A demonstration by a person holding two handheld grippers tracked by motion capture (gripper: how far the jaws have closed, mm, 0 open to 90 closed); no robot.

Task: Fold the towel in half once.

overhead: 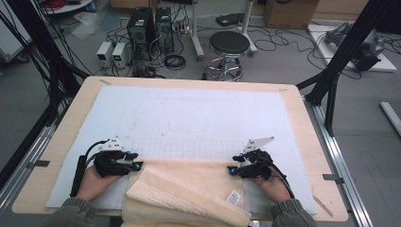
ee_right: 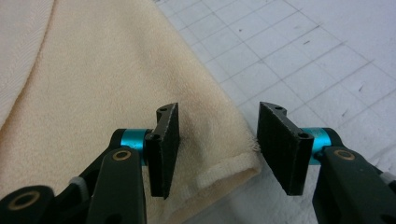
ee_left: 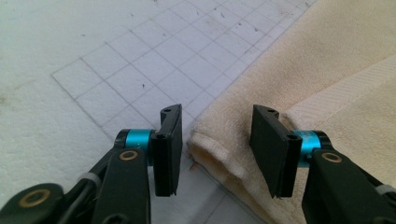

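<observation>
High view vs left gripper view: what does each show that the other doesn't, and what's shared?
High view alone: the whole table, both hands, the right gripper at the towel's other far corner, the towel's white label, a stool and computer towers on the floor.

Left gripper view alone: the left gripper with jaws apart around the hemmed corner, not pressing it.

Shared: the beige towel and the gridded white mat.
</observation>
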